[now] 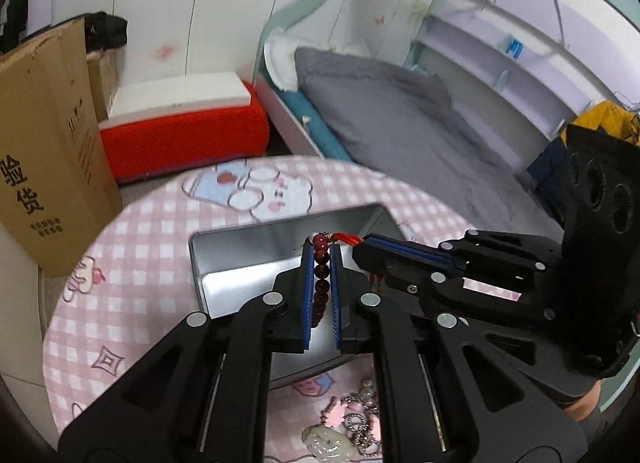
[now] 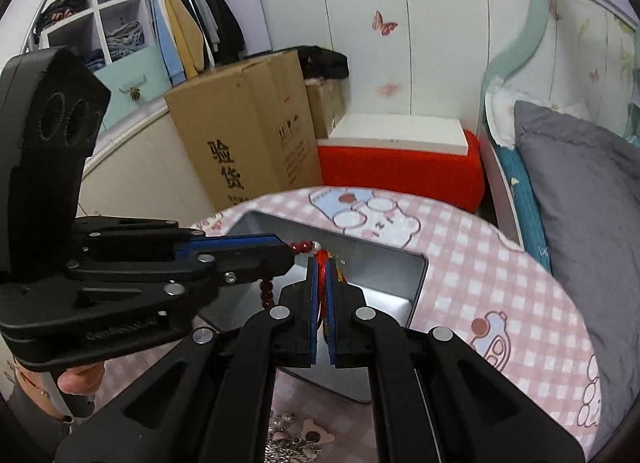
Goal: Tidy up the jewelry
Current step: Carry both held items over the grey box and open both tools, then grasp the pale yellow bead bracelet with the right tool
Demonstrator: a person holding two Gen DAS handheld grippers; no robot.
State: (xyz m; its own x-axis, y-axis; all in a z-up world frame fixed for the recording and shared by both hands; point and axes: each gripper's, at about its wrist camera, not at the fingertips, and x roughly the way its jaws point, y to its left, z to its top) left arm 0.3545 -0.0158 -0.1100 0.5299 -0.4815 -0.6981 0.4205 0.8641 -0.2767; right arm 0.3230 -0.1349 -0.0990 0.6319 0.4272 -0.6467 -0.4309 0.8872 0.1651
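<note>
From the left wrist, the left gripper (image 1: 322,263) pinches the red bead bracelet (image 1: 321,283) above the open metal tin (image 1: 240,255); keychains (image 1: 356,423) wait on the table (image 1: 132,247). From the right wrist, the right gripper (image 2: 321,283) clamps its red cord (image 2: 321,275). I judge nothing is stored yet.

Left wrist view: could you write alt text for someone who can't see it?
The left gripper clamps a dark red bead bracelet over an open metal tin on a pink checked table. The right gripper pinches the bracelet's red tassel.
</note>
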